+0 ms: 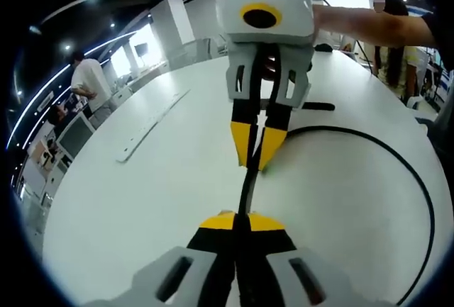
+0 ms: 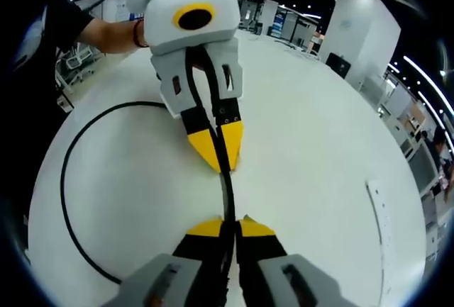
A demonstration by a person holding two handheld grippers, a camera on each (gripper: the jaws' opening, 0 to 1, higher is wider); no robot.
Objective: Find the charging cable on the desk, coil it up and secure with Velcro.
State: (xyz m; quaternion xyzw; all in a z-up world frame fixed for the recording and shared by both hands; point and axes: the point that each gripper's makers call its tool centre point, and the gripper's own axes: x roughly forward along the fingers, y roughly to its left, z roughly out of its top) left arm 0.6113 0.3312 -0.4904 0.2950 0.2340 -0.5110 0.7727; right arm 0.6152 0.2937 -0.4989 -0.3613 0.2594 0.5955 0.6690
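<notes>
Left gripper [image 1: 239, 220]: yellow-tipped jaws pressed together on the charging cable [image 1: 369, 144], which runs out between them; the right gripper view meets it from the front [image 2: 216, 152], tips pinched on the same black line.
Right gripper [image 2: 229, 227]: jaws likewise clamped on the cable [image 2: 71, 179]; the left gripper view looks at it head-on [image 1: 257, 147], tips down at the desk.
Cable between the tips: a short straight stretch, held taut from one gripper to the other, its long axis running along both pairs of jaws.
Cable slack: sweeps away in a wide arc over the desk and curves back toward the near edge; one end cannot be made out.
Surface: large white desk [image 1: 142, 201], smooth and rounded by the lens.
Room: open office, dark ceiling with spot and strip lights, white columns, monitors.
Left gripper view adds: a flat pale strip [image 1: 152, 124] lying on the desk, a small black bar [image 1: 316, 106] beside the far gripper, a person in a white top [image 1: 89, 80] standing off to one side.
Right gripper view adds: a forearm with a dark wristband [image 2: 135, 34] behind the left gripper.
</notes>
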